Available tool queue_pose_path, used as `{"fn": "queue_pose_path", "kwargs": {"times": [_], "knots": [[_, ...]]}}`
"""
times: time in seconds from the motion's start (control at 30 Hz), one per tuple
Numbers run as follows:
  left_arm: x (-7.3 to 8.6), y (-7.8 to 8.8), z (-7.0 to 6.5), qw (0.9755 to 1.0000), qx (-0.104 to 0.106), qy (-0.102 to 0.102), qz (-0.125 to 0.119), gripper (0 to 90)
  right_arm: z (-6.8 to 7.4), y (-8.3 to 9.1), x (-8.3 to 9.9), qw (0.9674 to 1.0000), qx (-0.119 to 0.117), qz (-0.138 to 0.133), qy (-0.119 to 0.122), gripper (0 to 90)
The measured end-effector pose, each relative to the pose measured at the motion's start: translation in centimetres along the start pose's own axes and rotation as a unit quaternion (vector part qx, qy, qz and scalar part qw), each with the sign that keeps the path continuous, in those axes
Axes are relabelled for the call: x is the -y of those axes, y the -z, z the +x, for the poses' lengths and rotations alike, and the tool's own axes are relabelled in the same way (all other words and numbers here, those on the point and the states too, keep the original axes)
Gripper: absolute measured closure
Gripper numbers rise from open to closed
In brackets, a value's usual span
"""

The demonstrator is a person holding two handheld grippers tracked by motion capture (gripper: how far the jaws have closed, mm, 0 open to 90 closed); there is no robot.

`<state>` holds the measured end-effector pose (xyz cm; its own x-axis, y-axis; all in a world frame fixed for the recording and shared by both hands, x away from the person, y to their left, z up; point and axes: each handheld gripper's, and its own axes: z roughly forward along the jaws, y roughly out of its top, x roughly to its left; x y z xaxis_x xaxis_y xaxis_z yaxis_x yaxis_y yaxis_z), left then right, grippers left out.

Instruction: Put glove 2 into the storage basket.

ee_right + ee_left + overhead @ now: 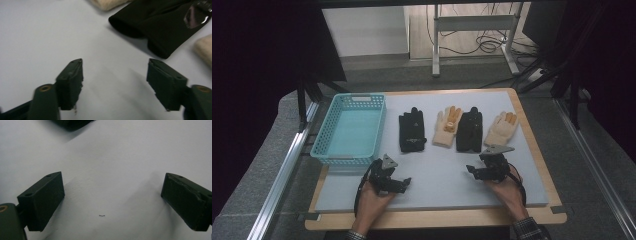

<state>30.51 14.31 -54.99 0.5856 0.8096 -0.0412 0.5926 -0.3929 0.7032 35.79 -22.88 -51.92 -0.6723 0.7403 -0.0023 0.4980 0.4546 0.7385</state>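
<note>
While both hands rest low on the pale grey mat point(437, 185), the scene reads as follows
Basket: light blue perforated plastic basket point(350, 129), rectangular, sits at the mat's left edge with nothing inside
Gloves: four lie flat in a row beside the basket, fingers pointing away from the person
First black knit glove point(412, 131): nearest the basket, with a small pale mark on its back
First cream knit glove point(447, 126): orange fingertips, just beside it
Second black knit glove point(469, 129): cuffs toward the person; in the right gripper view point(160, 27) it carries a shiny tag
Second cream knit glove point(501, 129): far right, orange fingertips
Left gripper point(404, 183): held on the mat in front of the basket, jaws spread wide, bare mat between them point(111, 195)
Right gripper point(471, 170): in front of the second black glove, jaws apart, gripping nothing point(115, 77)
Table: wooden tabletop point(432, 220) shows around the mat
</note>
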Motion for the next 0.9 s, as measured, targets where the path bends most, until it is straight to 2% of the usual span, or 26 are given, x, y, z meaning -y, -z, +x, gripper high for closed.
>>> {"fn": "queue_pose_path", "kwargs": {"times": [0.07, 0.13, 0.17, 0.27, 0.3, 0.33, 0.43, 0.57, 0.6, 0.67, 0.7, 0.73, 0.8, 0.83, 0.9], "knots": [[0.0, 0.0, 0.0, 1.0, 0.0, 0.0, 0.0, 5.4, -0.9, 0.0, -0.9, 0.9999, -0.001, -0.007, -0.007, 41.3], [0.0, 0.0, 0.0, 1.0, 0.0, 0.0, 0.0, 5.4, -1.3, 0.0, -1.2, 0.9999, 0.0, -0.008, -0.011, 43.7], [0.0, 0.0, 0.0, 1.0, 0.0, 0.0, 0.0, 5.4, -2.0, -0.1, -2.0, 0.9999, 0.005, -0.01, -0.009, 48.6], [0.0, 0.0, 0.0, 1.0, 0.0, 0.0, 0.0, 5.4, -2.7, -0.4, -2.8, 0.9998, 0.009, -0.011, -0.01, 52.4], [0.0, 0.0, 0.0, 1.0, 0.0, 0.0, 0.0, 5.5, -3.4, -0.7, -3.6, 0.9997, 0.018, -0.011, -0.01, 56.7], [0.0, 0.0, 0.0, 1.0, 0.0, 0.0, 0.0, 5.5, -3.4, -0.7, -3.6, 0.9997, 0.018, -0.011, -0.01, 56.7], [0.0, 0.0, 0.0, 1.0, 0.0, 0.0, 0.001, 5.4, -4.9, -1.7, -5.1, 0.9994, 0.03, -0.009, -0.014, 58.9], [0.0, 0.0, 0.0, 1.0, 0.0, 0.0, 0.0, 5.4, -5.8, -2.7, -6.2, 0.9991, 0.039, -0.006, -0.016, 56.5], [0.0, 0.0, 0.0, 1.0, 0.001, 0.0, 0.0, 5.4, -6.2, -3.5, -6.9, 0.9988, 0.044, -0.003, -0.019, 51.9], [0.0, 0.0, 0.0, 1.0, 0.001, 0.0, 0.0, 5.4, -6.4, -4.0, -7.3, 0.9986, 0.048, -0.002, -0.021, 49.1], [0.0, 0.0, 0.0, 1.0, 0.001, 0.0, 0.0, 5.4, -6.9, -4.8, -7.9, 0.998, 0.058, 0.001, -0.024, 43.1], [0.0, 0.0, 0.0, 1.0, 0.001, 0.0, 0.0, 5.4, -6.9, -4.8, -7.9, 0.998, 0.058, 0.001, -0.024, 43.1], [0.0, 0.0, 0.0, 1.0, 0.001, 0.0, -0.001, 5.4, -7.4, -5.7, -8.4, 0.9974, 0.067, 0.004, -0.028, 37.3], [0.0, 0.0, 0.0, 1.0, 0.001, 0.0, -0.001, 5.4, -7.9, -6.5, -8.8, 0.9968, 0.07, 0.01, -0.037, 35.8], [0.0, 0.0, 0.0, 1.0, 0.001, 0.0, -0.001, 5.4, -8.1, -6.9, -8.9, 0.9967, 0.069, 0.015, -0.041, 35.4]]}}
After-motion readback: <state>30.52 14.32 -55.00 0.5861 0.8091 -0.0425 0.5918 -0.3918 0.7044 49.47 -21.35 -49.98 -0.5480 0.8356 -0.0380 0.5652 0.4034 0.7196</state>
